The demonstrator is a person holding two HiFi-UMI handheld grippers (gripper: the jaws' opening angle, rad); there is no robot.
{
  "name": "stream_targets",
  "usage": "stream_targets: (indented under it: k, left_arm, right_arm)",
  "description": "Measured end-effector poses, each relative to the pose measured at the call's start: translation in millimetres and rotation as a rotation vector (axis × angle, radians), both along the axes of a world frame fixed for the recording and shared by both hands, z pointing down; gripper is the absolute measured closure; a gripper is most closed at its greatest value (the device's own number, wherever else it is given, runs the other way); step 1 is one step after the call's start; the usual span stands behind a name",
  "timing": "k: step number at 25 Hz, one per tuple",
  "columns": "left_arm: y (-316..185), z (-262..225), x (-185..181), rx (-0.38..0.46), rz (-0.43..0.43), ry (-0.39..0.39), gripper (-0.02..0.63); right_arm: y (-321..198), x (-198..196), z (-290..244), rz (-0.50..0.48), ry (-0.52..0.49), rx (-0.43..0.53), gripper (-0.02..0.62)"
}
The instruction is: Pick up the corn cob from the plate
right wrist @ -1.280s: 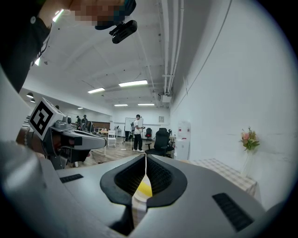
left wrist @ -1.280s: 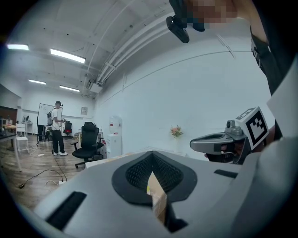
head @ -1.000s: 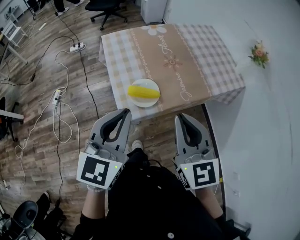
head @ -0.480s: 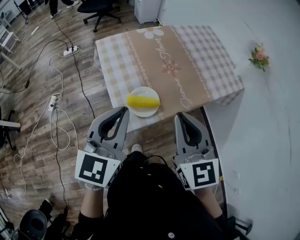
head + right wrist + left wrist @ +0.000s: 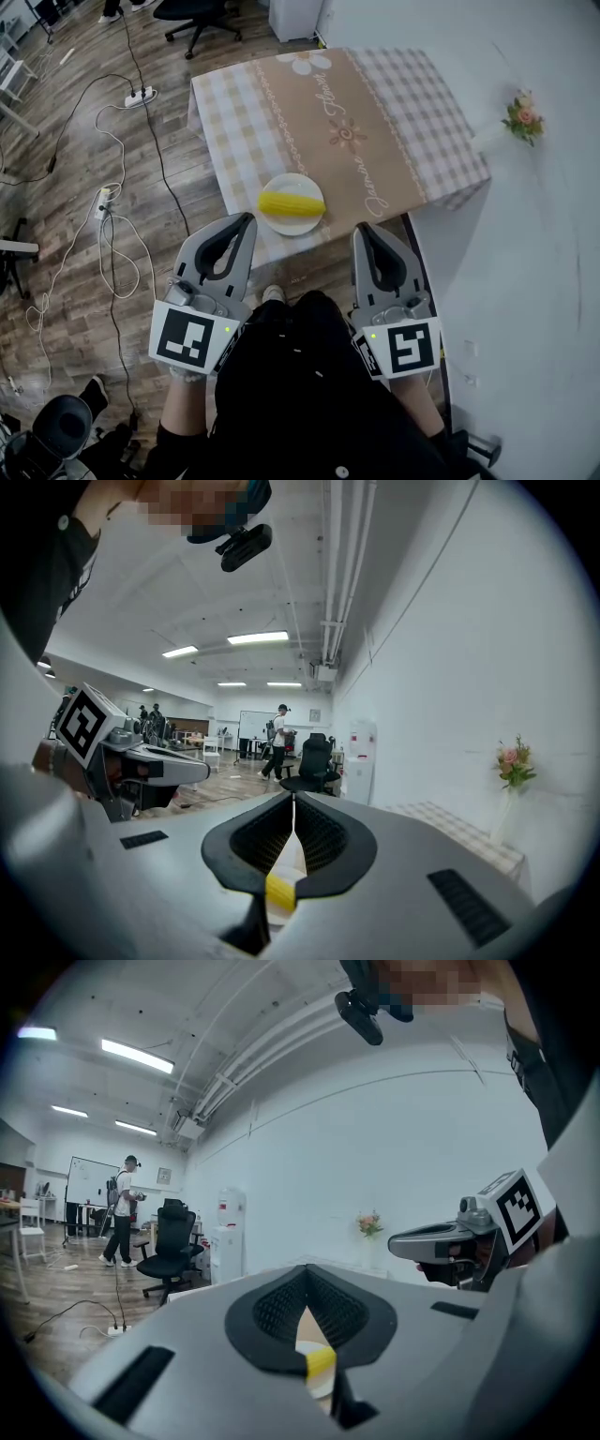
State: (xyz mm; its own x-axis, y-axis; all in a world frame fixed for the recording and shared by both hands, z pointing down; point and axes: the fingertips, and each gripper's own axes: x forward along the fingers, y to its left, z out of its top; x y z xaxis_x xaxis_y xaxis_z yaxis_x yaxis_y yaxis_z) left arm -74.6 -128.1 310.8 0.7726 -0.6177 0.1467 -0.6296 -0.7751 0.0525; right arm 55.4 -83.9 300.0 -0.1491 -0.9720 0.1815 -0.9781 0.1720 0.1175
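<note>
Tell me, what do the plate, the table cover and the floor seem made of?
Plate: smooth white, ceramic or plastic; cannot tell which. Table cover: matte checked cloth, hanging over the edges. Floor: wood or wood-look planks, grain and seams showing.

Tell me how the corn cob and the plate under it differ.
The corn cob is yellow; the plate is white. The corn cob is long and lies crosswise; the plate is round and flat. The corn cob rests on the plate, while the plate sits on the checked tablecloth. Shared: both sit near the table's near edge, untouched, ahead of the shut left claw and right claw.
</note>
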Motion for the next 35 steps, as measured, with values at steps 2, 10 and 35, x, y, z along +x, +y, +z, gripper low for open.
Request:
stream_targets:
  k: [2, 10, 35]
  left_arm:
    - [-3, 1, -5, 0.037, -0.005, 0.003, 0.594]
    - [-6, -2, -12, 0.053, -0.043, 0.006, 0.594]
    - [-15, -4, 28, 0.004, -0.14, -0.04, 0.594]
  right_arm:
    - [-1, -2, 0, -0.004, 0.002, -0.002, 0.552]
    - [-9, -10, 1, -0.053, 0.002, 0.002, 0.552]
    - [-53, 13, -1, -0.224, -0.012, 0.001, 0.552]
